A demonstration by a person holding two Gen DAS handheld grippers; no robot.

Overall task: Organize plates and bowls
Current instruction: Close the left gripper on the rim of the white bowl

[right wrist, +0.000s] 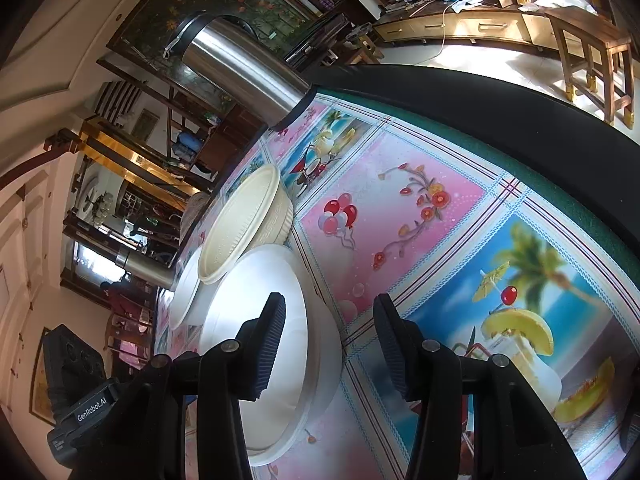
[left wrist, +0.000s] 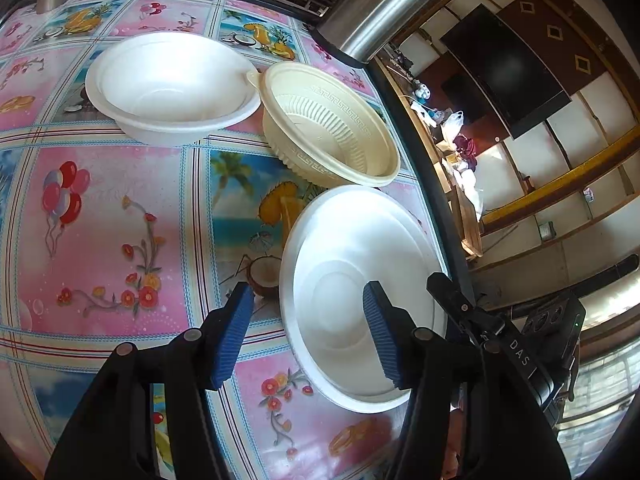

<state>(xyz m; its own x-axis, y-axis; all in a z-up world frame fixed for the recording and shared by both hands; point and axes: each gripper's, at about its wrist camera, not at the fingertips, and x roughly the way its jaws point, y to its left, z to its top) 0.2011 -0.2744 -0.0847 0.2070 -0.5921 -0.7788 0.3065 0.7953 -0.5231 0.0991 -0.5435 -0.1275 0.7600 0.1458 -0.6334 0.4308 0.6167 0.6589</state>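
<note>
- Three bowls sit on the round table with the glossy pink-and-blue printed cloth (left wrist: 120,216), none stacked yet: a near white foam bowl (left wrist: 360,296), a cream ribbed plastic bowl with a key-pattern rim (left wrist: 332,124), and a far white foam bowl (left wrist: 172,84).
- Near white bowl lies close to the table's edge. The cream bowl sits just behind it, rims near or touching; cannot tell which. Far white bowl sits beside the cream one, its rim meeting the cream bowl's small tab.
- Left gripper (left wrist: 308,320), blue ribbed pads: jaws spread wide, holding nothing. One pad hangs over the near white bowl's hollow, the other over the cloth outside its rim, so the jaws straddle the rim.
- Right gripper (right wrist: 330,344), dark pads: jaws likewise apart and empty, straddling the same bowl's rim (right wrist: 316,332) from the opposite side.
- A tall brushed-steel flask (right wrist: 240,68) stands at the table's edge beyond the bowls, clear of the work.
- Judgement: step in hand is the approach to the first pickup, the near white bowl.
- Next move calls for lowering one gripper and pinching the thin rim squarely, then lifting and nesting it in a matching bowl. Foam wall looks light and easily crushed; a gentle squeeze suits.
</note>
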